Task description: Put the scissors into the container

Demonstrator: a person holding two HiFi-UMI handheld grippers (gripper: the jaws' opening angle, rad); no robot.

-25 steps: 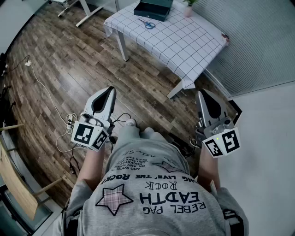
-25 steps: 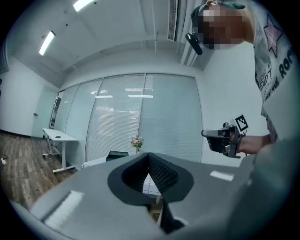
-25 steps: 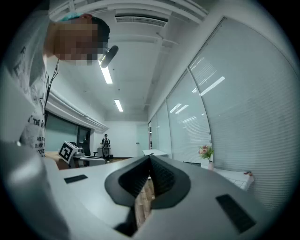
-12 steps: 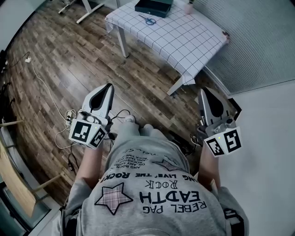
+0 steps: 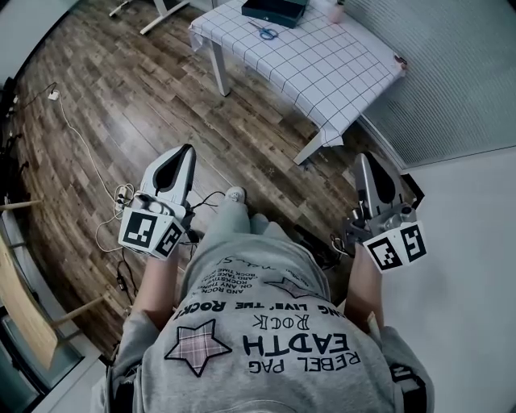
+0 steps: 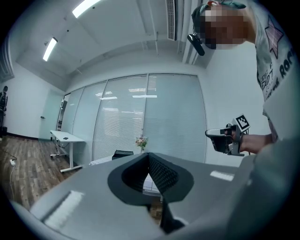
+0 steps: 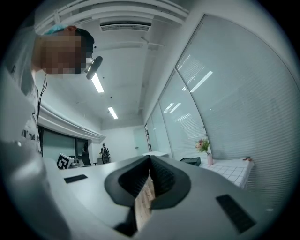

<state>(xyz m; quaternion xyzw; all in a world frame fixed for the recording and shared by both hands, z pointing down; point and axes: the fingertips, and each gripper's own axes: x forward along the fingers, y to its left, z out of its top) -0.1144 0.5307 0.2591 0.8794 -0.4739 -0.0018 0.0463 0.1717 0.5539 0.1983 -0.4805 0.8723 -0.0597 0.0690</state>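
Just 1 scissors (image 5: 264, 31), 1 container (image 5: 276, 10), 2 grippers (image 5: 185, 152) (image 5: 368, 159) shut.

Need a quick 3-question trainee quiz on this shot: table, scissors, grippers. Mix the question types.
1. True or false: the scissors already lie inside the container.
2. What else stands on the table? A: a small vase of flowers. B: a laptop. C: a kettle.
3. Fill in: between the jaws of the right gripper there is ____.

Key
1. False. They lie on the checked cloth beside it.
2. A.
3. Nothing. The jaws are together and the gripper is well short of the table.
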